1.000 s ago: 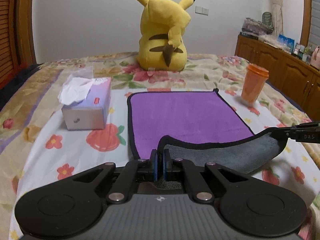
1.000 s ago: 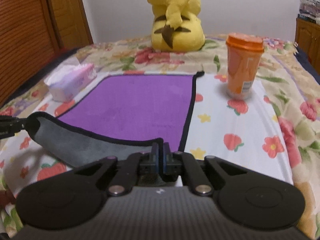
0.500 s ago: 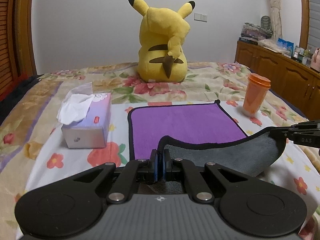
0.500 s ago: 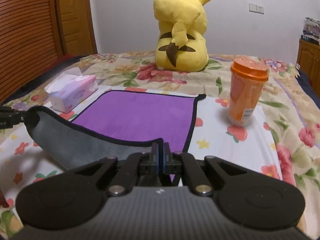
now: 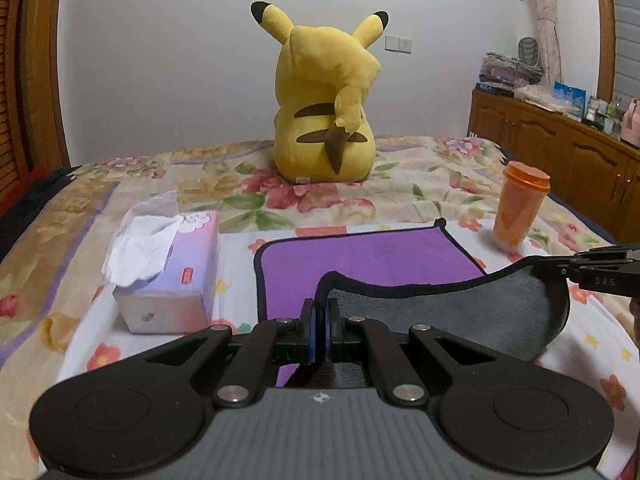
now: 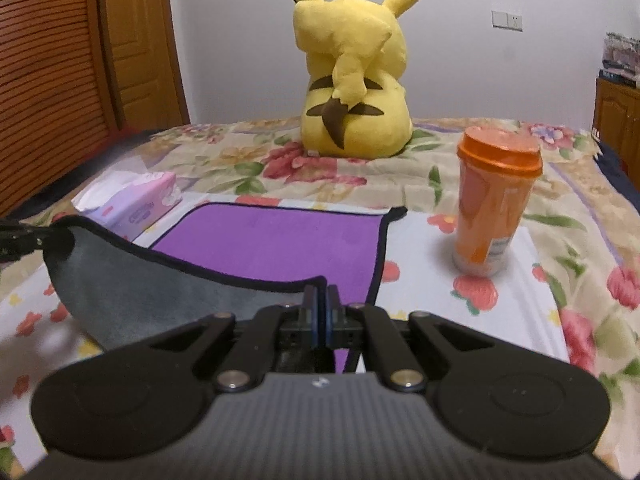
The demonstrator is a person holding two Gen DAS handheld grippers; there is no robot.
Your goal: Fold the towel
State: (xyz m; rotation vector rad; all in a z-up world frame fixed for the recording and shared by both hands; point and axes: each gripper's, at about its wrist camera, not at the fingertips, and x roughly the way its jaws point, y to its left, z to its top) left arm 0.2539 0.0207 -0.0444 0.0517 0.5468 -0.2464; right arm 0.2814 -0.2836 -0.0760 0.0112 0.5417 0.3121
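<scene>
The left hand-held gripper (image 5: 319, 322) and the right hand-held gripper (image 6: 320, 309) each pinch a near corner of the purple towel (image 5: 368, 258), lifting its grey underside above the floral bed (image 5: 420, 184). The right hand-held gripper's finger reads "DAS". Writing on the tissue box (image 6: 134, 204) and the orange cup (image 6: 494, 208) is illegible.

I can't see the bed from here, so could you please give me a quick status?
Left gripper and right gripper shut on towel near corners, near edge lifted. Orange cup right, tissue box left, both clear of it.

one towel (image 5: 372, 254), one cup (image 5: 518, 210), one plush (image 5: 328, 108)
</scene>
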